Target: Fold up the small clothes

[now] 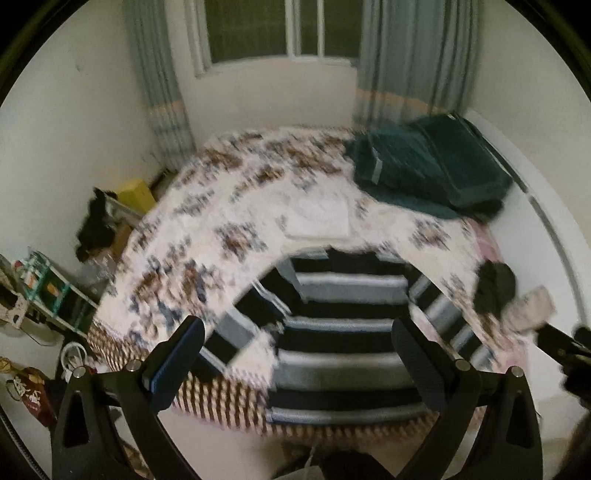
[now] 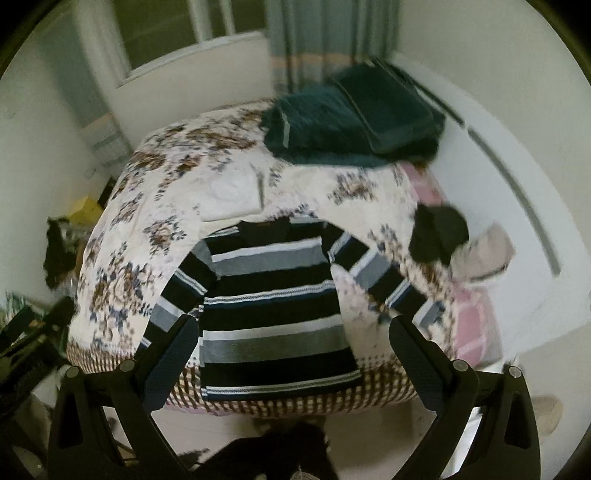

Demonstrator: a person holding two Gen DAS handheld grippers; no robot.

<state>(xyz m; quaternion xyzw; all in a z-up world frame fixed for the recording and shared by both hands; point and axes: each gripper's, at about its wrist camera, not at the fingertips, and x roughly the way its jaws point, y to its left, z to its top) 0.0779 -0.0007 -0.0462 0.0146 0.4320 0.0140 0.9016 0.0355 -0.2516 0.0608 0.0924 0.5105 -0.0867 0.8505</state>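
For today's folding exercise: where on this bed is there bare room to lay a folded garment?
The bedspread is free left of the striped sweater, and between the white folded cloth and the teal blankets. The right edge is crowded: a black garment and a beige item beside the sweater's sleeve.

A bed [image 2: 155,206] with a floral quilt fills the room's middle, its far end near a white wall [image 1: 280,92]. Above that wall sits a dark window [image 1: 280,29] with white frames, flanked by grey-blue curtains [image 1: 417,62] banded in peach. Cluttered shelves [image 1: 55,291] and a yellow box [image 1: 135,194] stand left of the bed. The light is dim.
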